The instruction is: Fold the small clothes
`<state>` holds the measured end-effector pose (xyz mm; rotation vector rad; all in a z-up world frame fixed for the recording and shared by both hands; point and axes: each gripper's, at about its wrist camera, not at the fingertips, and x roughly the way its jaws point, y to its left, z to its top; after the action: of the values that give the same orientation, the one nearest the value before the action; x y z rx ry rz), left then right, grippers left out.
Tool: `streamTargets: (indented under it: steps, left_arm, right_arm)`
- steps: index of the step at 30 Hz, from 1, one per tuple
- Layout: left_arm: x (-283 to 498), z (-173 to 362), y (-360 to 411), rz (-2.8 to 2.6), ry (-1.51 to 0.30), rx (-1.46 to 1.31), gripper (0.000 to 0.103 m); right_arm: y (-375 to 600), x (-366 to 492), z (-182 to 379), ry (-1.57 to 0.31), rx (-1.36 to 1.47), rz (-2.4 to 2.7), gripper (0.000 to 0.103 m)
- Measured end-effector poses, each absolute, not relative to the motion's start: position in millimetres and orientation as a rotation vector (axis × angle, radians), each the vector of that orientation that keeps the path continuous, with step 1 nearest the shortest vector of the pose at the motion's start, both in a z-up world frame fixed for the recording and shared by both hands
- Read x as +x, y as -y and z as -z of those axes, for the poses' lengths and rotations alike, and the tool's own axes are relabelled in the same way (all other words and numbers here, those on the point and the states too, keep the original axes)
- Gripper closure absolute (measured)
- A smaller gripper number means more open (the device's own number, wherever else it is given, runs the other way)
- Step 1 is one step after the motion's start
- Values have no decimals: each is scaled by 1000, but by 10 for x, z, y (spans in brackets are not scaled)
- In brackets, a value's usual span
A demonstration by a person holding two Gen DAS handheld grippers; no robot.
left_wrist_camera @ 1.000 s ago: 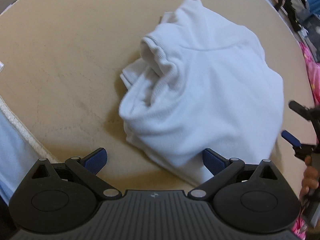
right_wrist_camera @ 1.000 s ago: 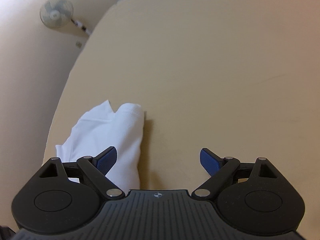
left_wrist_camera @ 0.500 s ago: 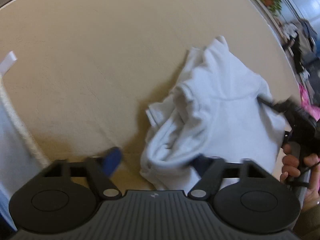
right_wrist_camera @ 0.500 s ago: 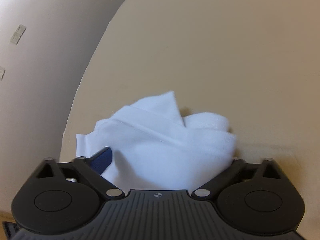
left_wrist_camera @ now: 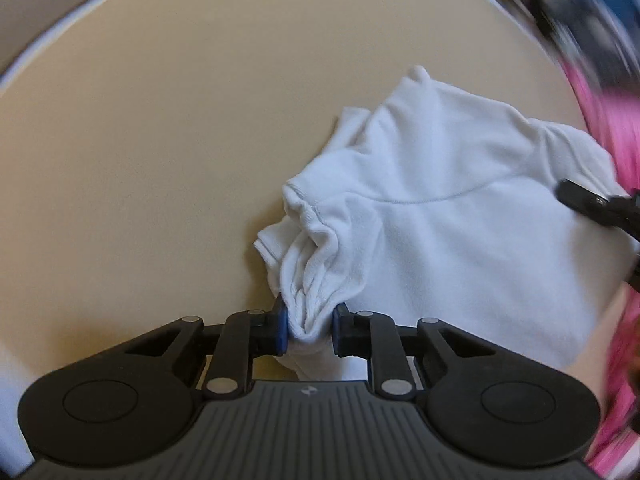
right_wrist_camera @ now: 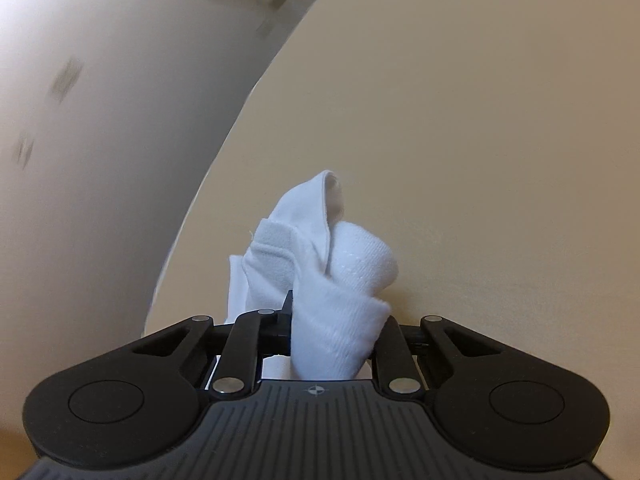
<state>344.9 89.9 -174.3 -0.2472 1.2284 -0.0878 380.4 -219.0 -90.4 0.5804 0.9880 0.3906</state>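
1. The left gripper point(left_wrist_camera: 309, 326) has just been closing its jaws, and its blue pads point(left_wrist_camera: 281, 325) now pinch a bunched fold of the white garment point(left_wrist_camera: 440, 216)
2. The right gripper point(right_wrist_camera: 332, 340) has likewise just been closing and clamps another wad of the same cloth, which hides its right pad
3. Beyond the jaws, the garment lies crumpled on the beige surface point(left_wrist_camera: 160, 160)
4. Farther off, blurred pink fabric point(left_wrist_camera: 608, 120) borders the surface edge
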Motion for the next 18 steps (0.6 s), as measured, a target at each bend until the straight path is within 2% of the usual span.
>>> streamTargets:
  steps: [3, 6, 9, 12, 17, 18]
  left_arm:
    - [4062, 1675, -252, 251, -1241, 5, 82]
    - [4318, 1607, 487, 315, -1186, 234, 82]
    - [4367, 1607, 780, 321, -1171, 277, 82]
    - [4413, 1660, 650, 314, -1195, 252, 78]
    - [4630, 1669, 238, 276, -1252, 123, 39]
    - [4653, 1672, 176, 268, -1266, 96, 35]
  right_arm:
    - [2808, 3206, 1075, -892, 788, -123, 86]
    - [3297, 2349, 1459, -790, 1077, 95, 87]
    - [3315, 1672, 1826, -705, 1275, 145, 87]
    - [3139, 1492, 1993, -667, 1271, 163, 87]
    - [3266, 1648, 1975, -688, 1273, 161, 84]
    - [3261, 1647, 1961, -685, 1275, 172, 84]
